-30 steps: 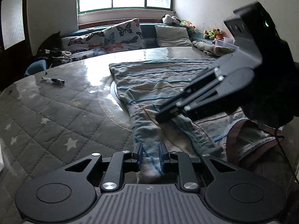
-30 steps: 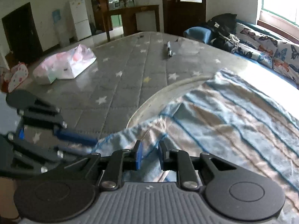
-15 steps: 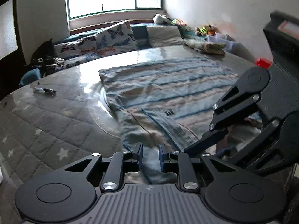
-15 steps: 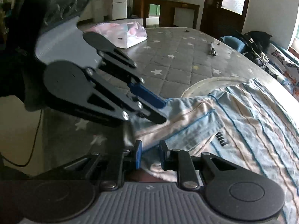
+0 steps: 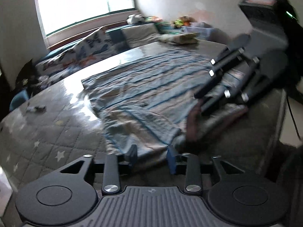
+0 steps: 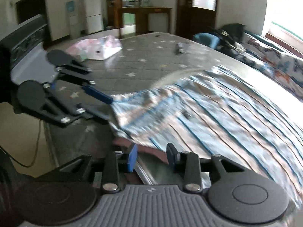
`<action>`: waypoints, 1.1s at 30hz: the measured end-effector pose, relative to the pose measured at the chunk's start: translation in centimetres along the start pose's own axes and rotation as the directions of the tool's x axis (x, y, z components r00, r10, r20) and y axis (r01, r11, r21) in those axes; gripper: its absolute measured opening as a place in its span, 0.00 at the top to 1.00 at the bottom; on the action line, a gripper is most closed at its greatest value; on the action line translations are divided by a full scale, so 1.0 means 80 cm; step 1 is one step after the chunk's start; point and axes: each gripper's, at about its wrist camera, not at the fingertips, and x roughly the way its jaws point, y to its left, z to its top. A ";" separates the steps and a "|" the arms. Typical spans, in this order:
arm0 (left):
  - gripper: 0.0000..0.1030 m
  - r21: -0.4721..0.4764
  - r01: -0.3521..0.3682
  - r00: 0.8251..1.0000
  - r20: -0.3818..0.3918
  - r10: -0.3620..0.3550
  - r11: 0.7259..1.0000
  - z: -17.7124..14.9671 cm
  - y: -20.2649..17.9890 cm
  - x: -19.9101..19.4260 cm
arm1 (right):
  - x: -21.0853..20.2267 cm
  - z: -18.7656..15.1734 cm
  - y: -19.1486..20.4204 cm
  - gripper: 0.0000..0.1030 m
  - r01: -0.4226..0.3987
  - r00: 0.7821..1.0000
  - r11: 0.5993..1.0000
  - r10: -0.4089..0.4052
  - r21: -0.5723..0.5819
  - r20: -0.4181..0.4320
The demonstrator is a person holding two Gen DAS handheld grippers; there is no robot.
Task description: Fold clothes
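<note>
Grey star-quilted surface (image 5: 47, 132) filled the lower left of the left wrist view, and the striped blue garment (image 5: 151, 87) lay spread across its centre, one edge folded inward. We judged the fold step just finished: the left gripper (image 5: 152, 156) was opening, cloth edge between its fingers but no longer pinched; the right gripper (image 6: 151, 156) was opening too, its fingers spread beside the maroon hem. Next we would need a fresh grip for the following fold. No writing was readable.
</note>
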 end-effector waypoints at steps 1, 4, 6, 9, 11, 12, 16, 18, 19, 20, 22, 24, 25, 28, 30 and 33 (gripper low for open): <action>0.56 0.030 0.006 1.000 0.003 -0.006 1.000 -0.001 -0.006 0.001 | -0.007 -0.007 -0.004 0.62 0.018 1.000 1.000 -0.018 0.015 -0.005; 0.56 0.102 0.007 1.000 -0.003 -0.006 0.995 -0.003 -0.021 0.011 | -0.027 -0.027 -0.011 0.60 0.071 0.997 0.996 -0.069 0.052 -0.027; 0.56 0.139 0.011 1.000 0.004 -0.012 0.990 -0.003 -0.027 0.015 | -0.041 -0.040 -0.015 0.58 0.103 0.994 0.992 -0.101 0.071 -0.039; 0.56 0.182 0.012 1.000 0.016 -0.015 0.983 -0.001 -0.032 0.022 | -0.061 -0.058 -0.019 0.55 0.150 0.987 0.984 -0.145 0.091 -0.062; 0.58 0.199 0.019 1.000 0.014 -0.022 0.980 0.000 -0.034 0.027 | -0.072 -0.070 -0.021 0.51 0.185 0.981 0.978 -0.177 0.096 -0.084; 0.66 0.204 0.022 1.000 0.014 -0.026 0.979 0.000 -0.035 0.029 | -0.077 -0.076 -0.022 0.51 0.201 0.977 0.975 -0.192 0.098 -0.095; 0.88 0.203 0.027 0.999 0.023 -0.033 0.979 0.003 -0.036 0.033 | -0.090 -0.096 -0.023 0.48 0.246 0.963 0.966 -0.234 0.080 -0.131; 0.91 0.180 0.015 0.999 0.038 -0.023 0.984 0.009 -0.033 0.032 | -0.092 -0.103 -0.023 0.46 0.263 0.957 0.963 -0.253 0.058 -0.142; 0.91 0.167 0.009 0.999 0.045 -0.017 0.986 0.013 -0.031 0.032 | -0.093 -0.106 -0.023 0.45 0.272 0.954 0.961 -0.263 0.047 -0.146; 0.93 0.148 0.007 0.999 0.052 -0.015 0.989 0.018 -0.027 0.031 | -0.092 -0.108 -0.022 0.45 0.279 0.952 0.960 -0.271 0.034 -0.145; 0.95 0.105 0.002 0.998 0.060 -0.008 0.994 0.027 -0.017 0.031 | -0.090 -0.112 -0.022 0.44 0.287 0.948 0.958 -0.283 0.012 -0.145; 0.95 0.061 -0.001 0.998 0.062 -0.003 0.998 0.037 -0.008 0.031 | -0.085 -0.115 -0.023 0.44 0.296 0.945 0.955 -0.294 -0.008 -0.145; 0.95 0.043 -0.003 0.998 0.063 0.000 0.999 0.041 -0.004 0.032 | -0.084 -0.118 -0.024 0.44 0.299 0.943 0.954 -0.299 -0.017 -0.144; 0.96 0.004 -0.005 0.998 0.068 0.005 1.000 0.050 0.003 0.035 | -0.081 -0.125 -0.024 0.45 0.320 0.938 0.946 -0.323 -0.043 -0.129; 0.97 -0.014 -0.007 0.998 0.068 0.008 1.000 0.056 0.007 0.040 | -0.080 -0.128 -0.024 0.47 0.344 0.931 0.937 -0.349 -0.056 -0.111; 0.98 -0.033 -0.015 0.998 0.059 0.017 0.999 0.062 0.012 0.046 | -0.078 -0.129 -0.027 0.52 0.360 0.928 0.931 -0.363 -0.051 -0.086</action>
